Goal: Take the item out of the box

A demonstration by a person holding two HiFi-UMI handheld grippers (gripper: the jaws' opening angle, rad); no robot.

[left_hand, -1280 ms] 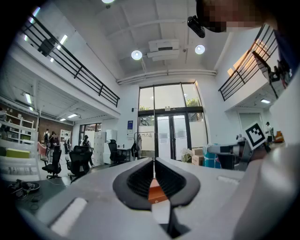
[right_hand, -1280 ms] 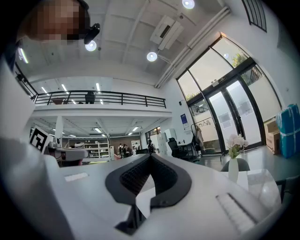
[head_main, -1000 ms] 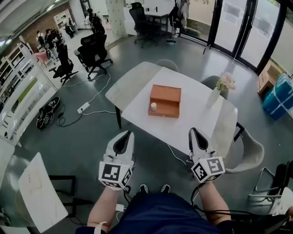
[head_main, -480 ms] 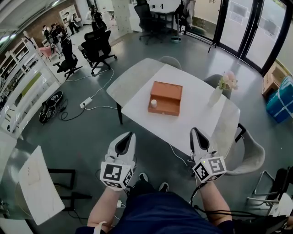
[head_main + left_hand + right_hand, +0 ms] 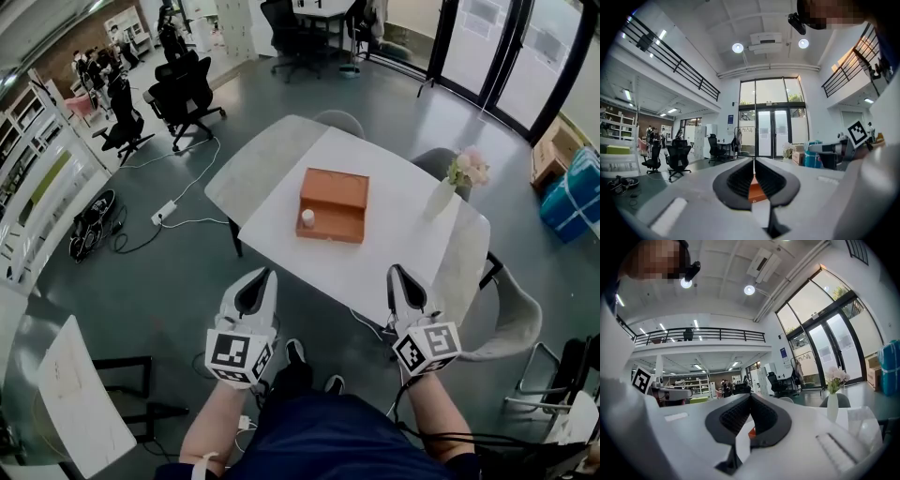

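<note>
An orange box (image 5: 334, 204) lies open on the white table (image 5: 398, 234), with a small white item (image 5: 307, 217) standing at its near left corner. My left gripper (image 5: 259, 278) and right gripper (image 5: 397, 276) hang in front of the table's near edge, well short of the box. Both are shut and hold nothing. In the left gripper view the left gripper (image 5: 753, 161) has its pads pressed together, and a sliver of the orange box (image 5: 756, 191) shows below them. In the right gripper view the right gripper (image 5: 750, 397) also has its pads together, with a sliver of the box (image 5: 751, 431) beneath.
A white vase with pink flowers (image 5: 444, 191) stands at the table's right side. Grey chairs (image 5: 507, 312) sit around the table. Cables and a power strip (image 5: 170, 208) lie on the floor at left, with black office chairs (image 5: 180, 84) beyond. A blue bag (image 5: 573, 199) is at far right.
The view has shifted a little: the table and box sit slightly further left and nearer than a second ago. Both grippers keep the same place and stay shut.
</note>
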